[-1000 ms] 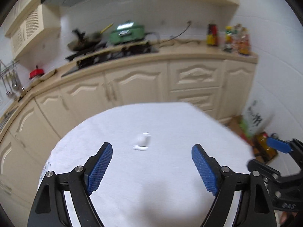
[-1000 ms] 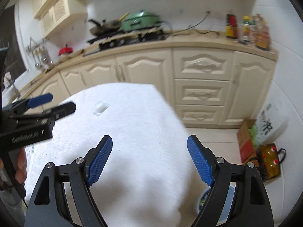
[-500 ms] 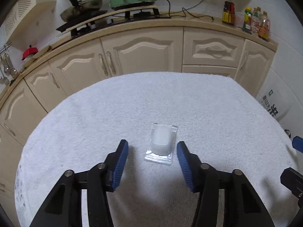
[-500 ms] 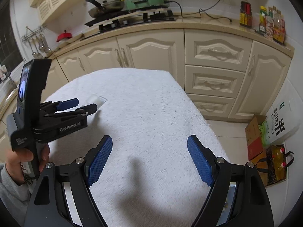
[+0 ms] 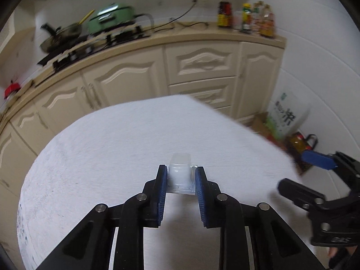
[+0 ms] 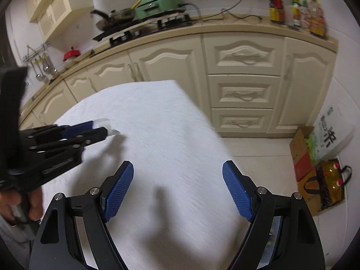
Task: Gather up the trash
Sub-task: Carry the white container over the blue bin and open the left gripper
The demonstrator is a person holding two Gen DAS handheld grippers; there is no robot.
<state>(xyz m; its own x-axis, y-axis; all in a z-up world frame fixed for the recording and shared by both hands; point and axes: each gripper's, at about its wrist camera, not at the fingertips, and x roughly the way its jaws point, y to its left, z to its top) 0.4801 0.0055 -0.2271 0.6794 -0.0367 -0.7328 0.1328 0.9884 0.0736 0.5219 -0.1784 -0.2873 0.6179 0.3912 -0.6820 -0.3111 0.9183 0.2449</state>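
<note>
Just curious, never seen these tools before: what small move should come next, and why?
Probably lift: the left gripper is shut on the small clear plastic blister packet, low over the white cloth-covered table. The right gripper is open, holding nothing.

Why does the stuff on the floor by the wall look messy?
A cardboard box, a printed sack and a bag of bottles sit crowded together there. Nothing looks spilled or broken.

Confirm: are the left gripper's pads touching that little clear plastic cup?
Touching. In the left wrist view, the left gripper has both blue pads pressed against the sides of the plastic cup, with no gap visible.
</note>
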